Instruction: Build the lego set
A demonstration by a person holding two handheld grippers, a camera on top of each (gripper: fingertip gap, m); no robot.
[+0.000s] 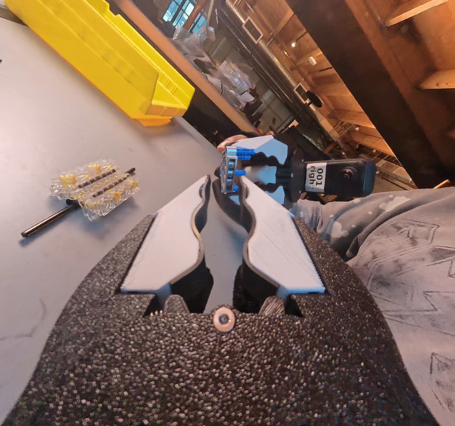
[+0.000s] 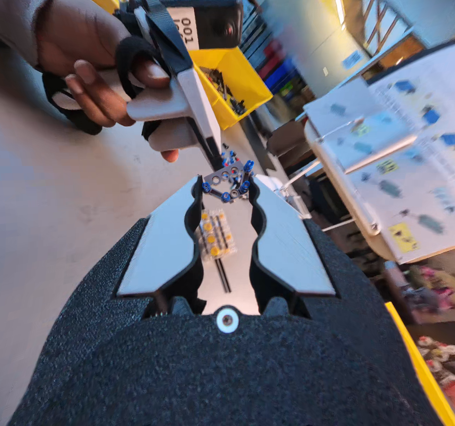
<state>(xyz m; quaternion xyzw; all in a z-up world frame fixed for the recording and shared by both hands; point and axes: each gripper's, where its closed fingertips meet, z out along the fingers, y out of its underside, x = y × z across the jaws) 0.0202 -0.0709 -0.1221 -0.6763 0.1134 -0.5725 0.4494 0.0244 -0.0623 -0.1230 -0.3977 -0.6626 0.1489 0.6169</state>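
The right hand-held gripper (image 2: 225, 183) is clamped on a grey frame with blue pegs (image 2: 225, 181), and the left hand-held gripper (image 1: 225, 180), jaws slightly apart, straddles its edge above the table (image 1: 73, 143).

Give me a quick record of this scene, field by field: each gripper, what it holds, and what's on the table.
right gripper: shut on the grey frame with blue pegs, held above the table
left gripper: fingers either side of the same frame, contact unclear
table: grey, with a clear bag of yellow parts lying across a black rod
yellow bins: at the table's far edge
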